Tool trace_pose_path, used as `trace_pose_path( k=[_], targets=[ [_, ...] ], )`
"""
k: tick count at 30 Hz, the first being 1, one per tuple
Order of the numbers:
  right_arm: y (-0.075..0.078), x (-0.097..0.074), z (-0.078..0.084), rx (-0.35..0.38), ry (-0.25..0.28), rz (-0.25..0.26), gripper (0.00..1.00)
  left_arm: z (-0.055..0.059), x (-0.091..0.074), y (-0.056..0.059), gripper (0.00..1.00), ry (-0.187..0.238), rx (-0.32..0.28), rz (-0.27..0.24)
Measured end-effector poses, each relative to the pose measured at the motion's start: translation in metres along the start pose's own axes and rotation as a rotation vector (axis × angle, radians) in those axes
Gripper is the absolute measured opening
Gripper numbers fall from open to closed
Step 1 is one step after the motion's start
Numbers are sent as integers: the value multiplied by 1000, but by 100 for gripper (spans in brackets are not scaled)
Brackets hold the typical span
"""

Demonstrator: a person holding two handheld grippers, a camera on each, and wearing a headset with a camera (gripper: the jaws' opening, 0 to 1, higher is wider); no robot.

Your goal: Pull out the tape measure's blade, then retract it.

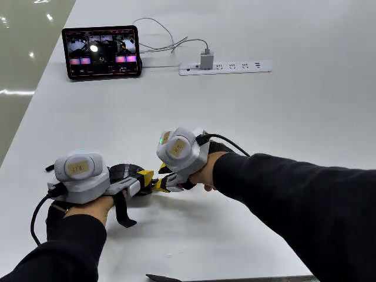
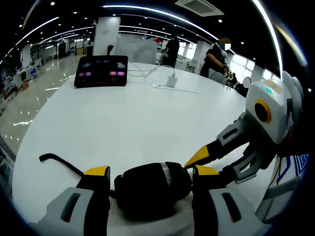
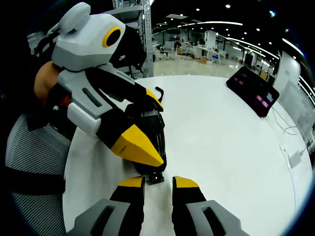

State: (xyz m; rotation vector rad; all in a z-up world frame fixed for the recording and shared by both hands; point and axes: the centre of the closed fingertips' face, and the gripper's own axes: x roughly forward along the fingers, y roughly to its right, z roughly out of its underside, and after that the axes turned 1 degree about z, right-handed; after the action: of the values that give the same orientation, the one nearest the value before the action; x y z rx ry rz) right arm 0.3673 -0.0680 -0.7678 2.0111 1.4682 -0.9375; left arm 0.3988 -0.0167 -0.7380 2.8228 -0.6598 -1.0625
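Note:
A black tape measure (image 1: 125, 172) lies on the white table (image 1: 247, 129), and my left gripper (image 1: 138, 181) is shut on its body. In the left gripper view the case (image 2: 152, 189) sits squeezed between the two yellow-tipped jaws, its black strap (image 2: 56, 160) trailing off to the left. My right gripper (image 1: 157, 183) comes in from the right, tips at the case's mouth. In the right gripper view the blade's small end hook (image 3: 155, 178) sits just ahead of the right gripper (image 3: 158, 183), whose jaws stand narrowly open on either side of it, with white table showing in the gap.
A tablet (image 1: 101, 51) stands at the far left of the table. A white power strip (image 1: 226, 67) with a charger (image 1: 207, 60) and cables lies at the back. The table's left edge (image 1: 35, 94) drops to a shiny floor. A mesh chair (image 3: 29, 147) is near the person.

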Motion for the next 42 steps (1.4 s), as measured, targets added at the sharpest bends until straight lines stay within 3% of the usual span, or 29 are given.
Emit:
trace_pose_path(
  k=[7,13,27,32,35,37,39,42],
  targets=[
    [0,-10,0,45,11,13,20,-3,-4,7,65,2,45,22],
    [0,-21,6,77,22,27,26,-3,-6,11,78,5,61,48],
    [7,-59,28,160,63,84,33,7,-5,13,96,-46,76,138],
    [10,-72,34,175,73,99,38,11,-6,18,99,-84,117,203],
    [13,-79,38,191,81,112,40,6,-7,25,99,-61,157,263],
    [13,-85,41,203,89,115,41,4,-9,26,99,-49,194,277],
    [14,-90,47,190,85,130,42,8,-11,26,99,-79,210,278],
    [13,-96,55,189,79,137,44,9,-13,25,99,-86,227,283]
  ],
)
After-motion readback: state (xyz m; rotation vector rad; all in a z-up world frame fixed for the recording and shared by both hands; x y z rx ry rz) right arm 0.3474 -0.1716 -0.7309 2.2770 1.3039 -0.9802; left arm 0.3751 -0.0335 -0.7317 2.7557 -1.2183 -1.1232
